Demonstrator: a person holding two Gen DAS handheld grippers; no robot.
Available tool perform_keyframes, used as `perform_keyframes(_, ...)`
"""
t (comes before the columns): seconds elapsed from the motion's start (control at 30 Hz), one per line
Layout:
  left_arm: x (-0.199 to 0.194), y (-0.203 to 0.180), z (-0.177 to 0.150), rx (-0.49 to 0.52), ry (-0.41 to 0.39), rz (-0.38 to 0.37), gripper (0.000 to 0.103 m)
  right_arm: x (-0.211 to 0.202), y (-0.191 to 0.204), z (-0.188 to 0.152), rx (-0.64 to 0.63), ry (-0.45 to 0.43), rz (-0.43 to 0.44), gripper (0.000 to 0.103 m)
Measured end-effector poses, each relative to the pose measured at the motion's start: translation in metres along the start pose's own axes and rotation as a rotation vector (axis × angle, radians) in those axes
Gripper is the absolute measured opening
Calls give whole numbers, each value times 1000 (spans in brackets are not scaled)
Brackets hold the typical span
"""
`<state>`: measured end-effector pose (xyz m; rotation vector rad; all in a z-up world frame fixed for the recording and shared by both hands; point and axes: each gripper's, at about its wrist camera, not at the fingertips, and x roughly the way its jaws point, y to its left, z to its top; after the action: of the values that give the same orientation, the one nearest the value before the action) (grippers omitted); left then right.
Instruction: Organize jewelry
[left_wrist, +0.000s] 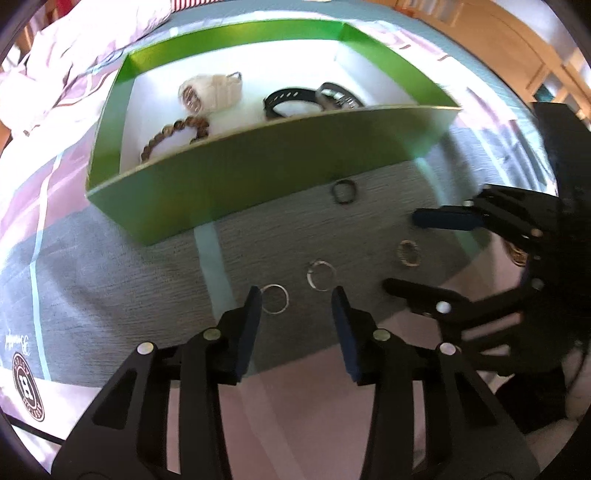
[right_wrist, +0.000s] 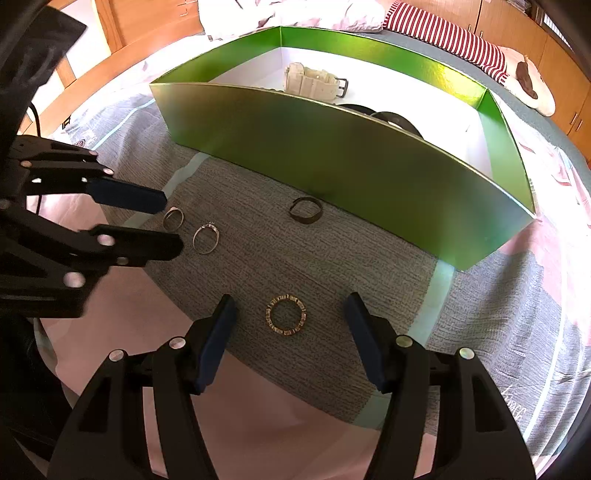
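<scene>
Several rings lie on the grey bedspread in front of a green box, which also shows in the right wrist view. My left gripper is open over a plain silver ring and a stone-set silver ring. My right gripper is open around a gold ring, not touching it. A dark ring lies near the box wall. Inside the box are a bead bracelet, a beige watch and a black watch.
The box stands on a bed with a pink-and-grey cover. A rumpled quilt lies behind it at left, a striped pillow behind it at right. Wooden furniture runs along the back.
</scene>
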<state>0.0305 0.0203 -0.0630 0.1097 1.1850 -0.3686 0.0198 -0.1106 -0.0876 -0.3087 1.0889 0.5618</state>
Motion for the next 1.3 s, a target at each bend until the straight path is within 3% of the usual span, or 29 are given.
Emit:
perform_keyframes(0.07,-2,3,-1,-2,-3,16,46,0,0,0,-1,1,0,62)
perform_keyframes(0.2,13,4,-5,-3,44,87,46,0,0,0,-4,1,-2,62)
perform_keyframes(0.37,16,7,-4,-6,55,117,45,0,-1,0,-5,0,-2,62)
perform_keyframes(0.53,16,17,0,-43,45,149,30,-1,-2,0,-1,-12,-13,62)
perform_keyframes(0.77,11,9,1,-3,39,103,30,-2,-9,1,8,-6,-12,62)
perform_keyframes(0.93,18,7,6,1,45,120,30,-2,-5,1,-4,-8,-24,62)
perform_keyframes(1.17,16,9,7,-20,35,124,31,-4,-4,1,-16,-19,-10,38)
perform_keyframes(1.3,14,9,0,-16,36,129,36,-4,-3,2,-13,-15,0,39)
